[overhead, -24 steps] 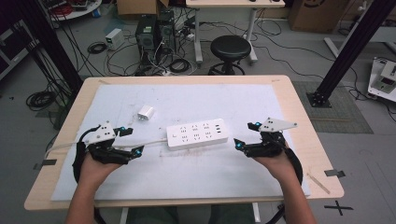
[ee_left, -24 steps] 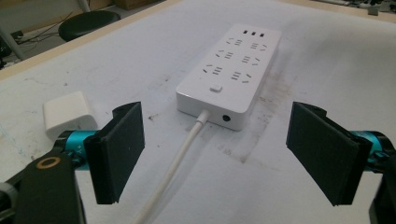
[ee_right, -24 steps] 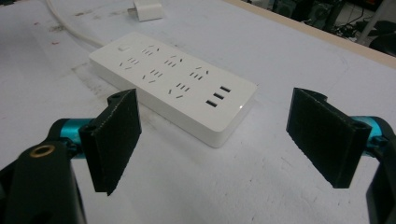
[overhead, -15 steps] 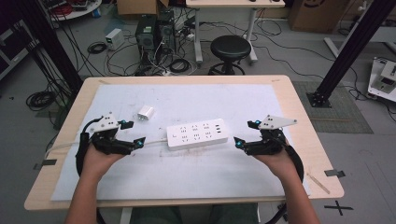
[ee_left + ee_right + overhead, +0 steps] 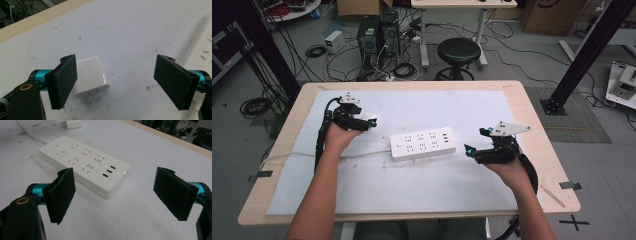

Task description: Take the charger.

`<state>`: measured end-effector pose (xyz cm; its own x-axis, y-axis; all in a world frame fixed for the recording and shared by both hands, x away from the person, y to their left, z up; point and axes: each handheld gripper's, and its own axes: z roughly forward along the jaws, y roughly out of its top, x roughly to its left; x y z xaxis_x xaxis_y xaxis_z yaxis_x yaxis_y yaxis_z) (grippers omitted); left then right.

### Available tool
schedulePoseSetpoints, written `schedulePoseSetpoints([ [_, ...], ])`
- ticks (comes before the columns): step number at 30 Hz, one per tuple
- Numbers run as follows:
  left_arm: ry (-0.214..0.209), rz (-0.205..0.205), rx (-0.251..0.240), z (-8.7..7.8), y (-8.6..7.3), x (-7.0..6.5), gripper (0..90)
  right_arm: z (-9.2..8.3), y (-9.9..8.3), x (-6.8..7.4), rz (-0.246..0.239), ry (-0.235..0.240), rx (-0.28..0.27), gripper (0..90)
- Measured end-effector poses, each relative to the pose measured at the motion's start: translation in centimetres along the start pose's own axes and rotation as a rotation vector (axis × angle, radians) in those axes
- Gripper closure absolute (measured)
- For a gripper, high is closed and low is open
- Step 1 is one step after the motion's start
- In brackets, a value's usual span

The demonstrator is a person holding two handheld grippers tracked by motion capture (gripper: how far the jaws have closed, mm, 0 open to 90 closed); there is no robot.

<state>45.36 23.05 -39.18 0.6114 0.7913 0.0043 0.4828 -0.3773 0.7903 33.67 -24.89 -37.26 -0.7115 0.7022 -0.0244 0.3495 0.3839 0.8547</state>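
— Two grippers, both with jaws spread wide; nothing clamped in either?

— Correct; left gripper [image 5: 362,121] at the far left of the white mat [image 5: 422,200], open around the white charger [image 5: 92,75]; lying flat, prongs toward the camera, just beside the left-hand pad, well apart from the other.

— And on the right?

— Right gripper [image 5: 474,148] low over the mat, pointed at the near end of the power strip [image 5: 423,143]; close, not touching; strip at mid-table, cord [image 5: 312,156] trailing left.
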Motion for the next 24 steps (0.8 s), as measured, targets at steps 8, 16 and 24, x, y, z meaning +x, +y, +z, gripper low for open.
schedulePoseSetpoints([
  [8, 0.074, -0.075, 0.066, 3.9, -2.0, 1.9, 19.0, -0.1, -0.8, 0.0, 0.002, -0.018, 0.006, 18.1],
  [16, 0.075, -0.091, 0.072, 4.8, -2.5, 2.3, 20.6, 0.1, -0.8, 0.1, 0.012, -0.016, 0.016, 18.2],
  [24, 0.067, -0.097, 0.081, 5.0, -2.7, 2.4, 30.8, 0.4, -0.6, 0.2, 0.006, -0.01, 0.019, 18.2],
])
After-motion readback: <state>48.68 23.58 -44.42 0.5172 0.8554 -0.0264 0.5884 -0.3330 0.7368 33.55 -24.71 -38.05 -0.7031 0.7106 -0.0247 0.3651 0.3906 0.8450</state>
